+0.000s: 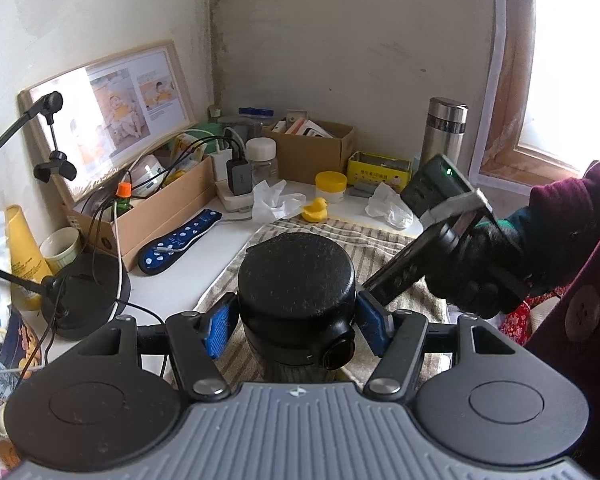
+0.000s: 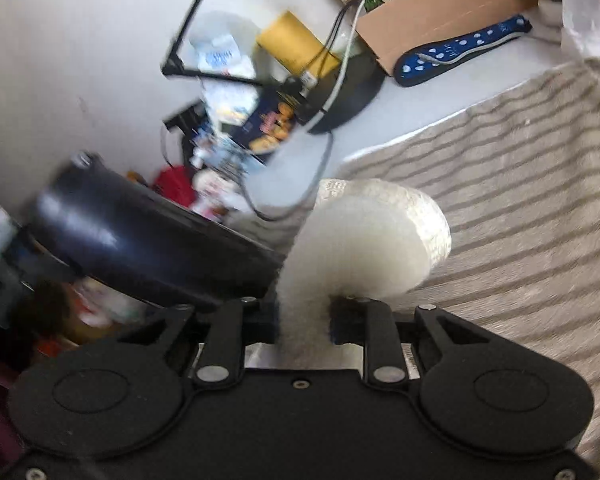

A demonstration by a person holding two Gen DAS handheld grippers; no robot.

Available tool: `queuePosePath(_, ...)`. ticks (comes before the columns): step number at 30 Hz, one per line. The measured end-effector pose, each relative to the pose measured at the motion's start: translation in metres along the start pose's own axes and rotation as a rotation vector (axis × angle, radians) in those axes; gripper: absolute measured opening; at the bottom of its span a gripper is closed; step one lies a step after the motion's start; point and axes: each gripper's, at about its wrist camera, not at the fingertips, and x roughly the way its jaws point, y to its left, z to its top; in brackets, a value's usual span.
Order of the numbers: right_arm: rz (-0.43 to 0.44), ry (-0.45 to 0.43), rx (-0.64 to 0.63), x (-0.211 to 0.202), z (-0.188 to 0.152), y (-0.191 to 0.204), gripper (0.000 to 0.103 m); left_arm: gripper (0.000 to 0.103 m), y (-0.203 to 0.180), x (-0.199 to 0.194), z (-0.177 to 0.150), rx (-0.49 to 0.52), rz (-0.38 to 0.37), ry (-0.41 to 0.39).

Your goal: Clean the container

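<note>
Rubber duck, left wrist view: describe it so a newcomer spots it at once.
Start at the grey-and-cream striped towel spread on the white desk. At its far edge, between two crumpled white tissues, sits the small yellow rubber duck. The short jar with a yellow lid just behind it and the yellow tin share its colour, but only the duck is animal-shaped.

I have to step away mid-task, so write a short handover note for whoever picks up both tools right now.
Left tool: shut on the black container, upright over the striped towel.
Right tool: shut on a white sponge, near the container's side, apart from it.
Done: both things gripped.
Left: wipe the container, whose lid is dusty; whether any wiping has happened cannot be told.
</note>
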Motion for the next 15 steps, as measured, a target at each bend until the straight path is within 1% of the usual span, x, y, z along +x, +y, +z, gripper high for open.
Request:
queuePosePath(5, 0.135, -0.088, 0.114, -0.017, 0.001, 0.004, 0.022, 0.063, 0.001, 0.001, 0.001, 0.008, -0.007, 0.002)
queuePosePath(7, 0.175, -0.112, 0.131, -0.024, 0.003, 0.009, 0.022, 0.063, 0.002, 0.002, 0.001, 0.011, -0.009, 0.002)
queuePosePath(15, 0.284, -0.192, 0.159, -0.039, 0.007, 0.036, 0.022, 0.063, 0.002, 0.004, 0.001, 0.023, -0.014, 0.0)
